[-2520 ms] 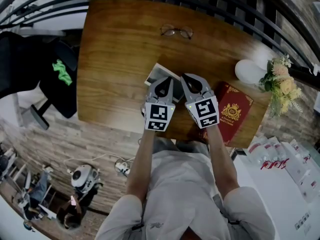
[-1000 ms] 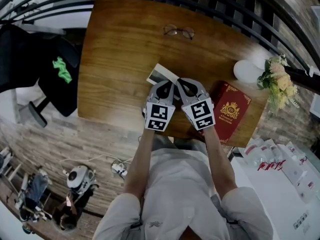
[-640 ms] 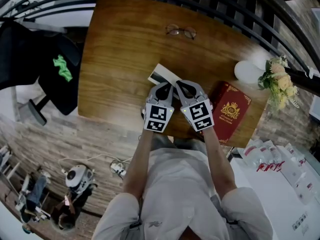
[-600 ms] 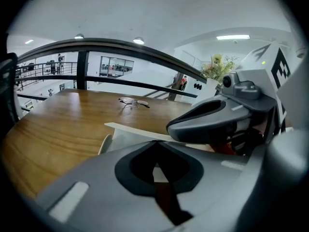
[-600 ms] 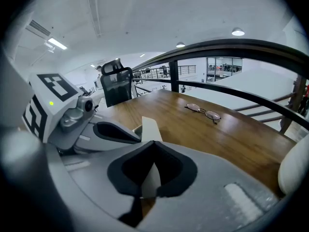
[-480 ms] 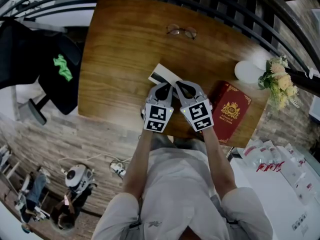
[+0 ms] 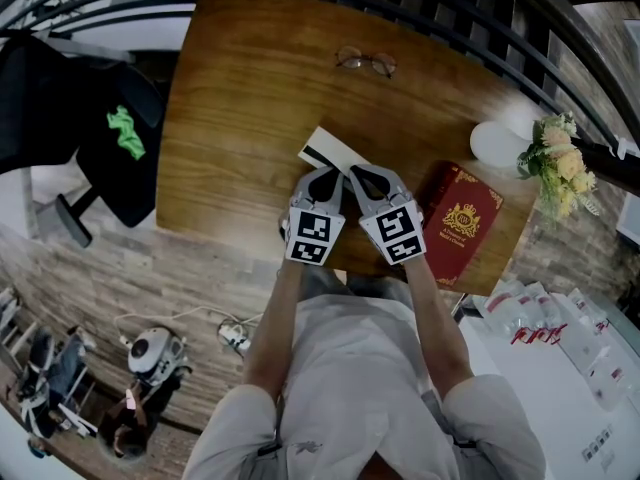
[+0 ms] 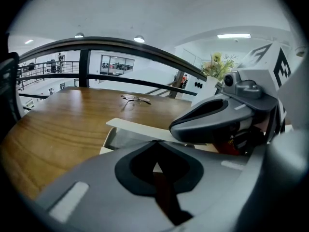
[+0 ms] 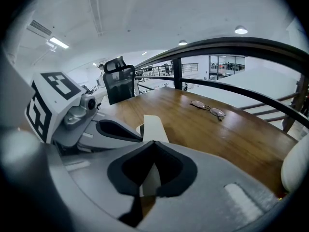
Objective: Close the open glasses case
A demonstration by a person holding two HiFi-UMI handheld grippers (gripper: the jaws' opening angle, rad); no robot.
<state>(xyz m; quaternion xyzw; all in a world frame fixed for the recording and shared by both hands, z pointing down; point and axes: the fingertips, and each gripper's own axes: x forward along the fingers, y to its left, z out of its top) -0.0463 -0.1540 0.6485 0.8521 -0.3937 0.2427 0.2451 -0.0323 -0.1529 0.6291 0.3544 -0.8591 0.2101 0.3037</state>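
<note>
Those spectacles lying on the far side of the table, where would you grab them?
Probably the bridge between the lenses of the glasses, coming down from above. They lie alone on the wooden table, the frame is thin wire, and the bridge is a narrow part jaws could pinch without pressing a lens.

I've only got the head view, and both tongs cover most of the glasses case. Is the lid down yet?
Observer: Not yet. The left gripper view shows the lid raised, with the case's grey inside open beneath it.
Operator: Are the left tongs holding anything?
Observer: No. The left tongs are shut with nothing between them; the lid lies just past their tips.
Operator: And the right tongs?
Observer: In the right gripper view the right tongs are shut and empty too, tips at the lid's edge. I cannot tell whether they touch it.
</note>
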